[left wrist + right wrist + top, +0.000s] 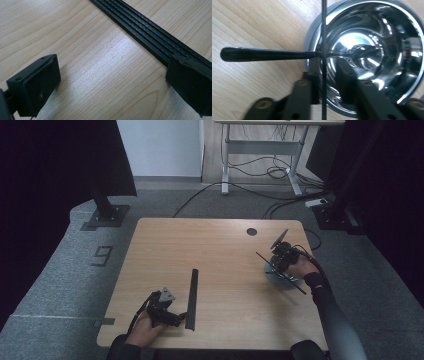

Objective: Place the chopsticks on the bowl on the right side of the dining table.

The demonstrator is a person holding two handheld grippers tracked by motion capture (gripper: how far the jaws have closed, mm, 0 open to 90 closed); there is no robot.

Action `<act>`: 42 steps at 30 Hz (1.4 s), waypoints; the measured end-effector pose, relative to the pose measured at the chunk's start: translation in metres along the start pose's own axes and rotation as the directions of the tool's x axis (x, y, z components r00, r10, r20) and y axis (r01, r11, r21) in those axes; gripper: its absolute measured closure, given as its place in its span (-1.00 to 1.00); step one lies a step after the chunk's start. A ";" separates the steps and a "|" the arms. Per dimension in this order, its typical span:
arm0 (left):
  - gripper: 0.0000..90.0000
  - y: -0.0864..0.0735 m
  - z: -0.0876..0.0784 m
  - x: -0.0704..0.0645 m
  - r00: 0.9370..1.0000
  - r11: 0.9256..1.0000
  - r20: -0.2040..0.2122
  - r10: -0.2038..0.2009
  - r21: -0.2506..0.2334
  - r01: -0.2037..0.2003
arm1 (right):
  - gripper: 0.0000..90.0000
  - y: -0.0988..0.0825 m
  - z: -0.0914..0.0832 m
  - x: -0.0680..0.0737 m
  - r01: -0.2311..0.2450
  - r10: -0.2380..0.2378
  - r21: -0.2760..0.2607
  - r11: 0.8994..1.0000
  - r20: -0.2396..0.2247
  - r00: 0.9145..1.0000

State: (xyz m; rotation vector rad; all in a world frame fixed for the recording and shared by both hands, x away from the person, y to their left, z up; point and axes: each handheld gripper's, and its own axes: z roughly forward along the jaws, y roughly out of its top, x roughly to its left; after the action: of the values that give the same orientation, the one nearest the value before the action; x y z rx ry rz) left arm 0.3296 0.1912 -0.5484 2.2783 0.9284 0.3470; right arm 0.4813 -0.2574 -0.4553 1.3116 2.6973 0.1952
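Right gripper view: jaws of right gripper [329, 72] parted around thin rod [324, 37] over steel bowl [412, 32] near table's right edge; spoon [287, 54] already in bowl. Left gripper [110, 82] wide apart, beside black strip [150, 35]. Next, probably: backing clear.

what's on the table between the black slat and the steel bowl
Nothing: in the high view the stretch of wooden table between the black slat and the steel bowl is bare.

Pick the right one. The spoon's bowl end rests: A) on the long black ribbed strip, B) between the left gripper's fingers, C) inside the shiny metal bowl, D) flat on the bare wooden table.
C: in the right gripper view the spoon has its black handle sticking out over the table while its shiny end lies inside the steel bowl.
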 end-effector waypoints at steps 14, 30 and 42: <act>-1.00 0.000 0.000 0.000 1.000 1.000 0.000 -0.001 -0.001 0.001 | -0.49 -0.034 -0.005 -0.002 -0.091 0.105 -0.220 0.971 0.053 0.993; -1.00 0.000 0.000 0.000 1.000 1.000 0.000 -0.002 -0.003 0.002 | -1.00 -0.077 0.011 -0.008 -0.250 0.313 -0.495 0.832 0.048 0.948; -1.00 0.000 0.000 0.000 1.000 1.000 0.000 -0.001 -0.002 0.001 | -1.00 -0.087 0.019 -0.005 -0.233 0.332 -0.530 0.815 0.099 0.938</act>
State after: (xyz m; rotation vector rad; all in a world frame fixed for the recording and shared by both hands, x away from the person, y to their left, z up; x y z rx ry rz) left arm 0.3296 0.1911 -0.5486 2.2758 0.9284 0.3476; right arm 0.4206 -0.3134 -0.4893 1.4521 2.0662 0.7273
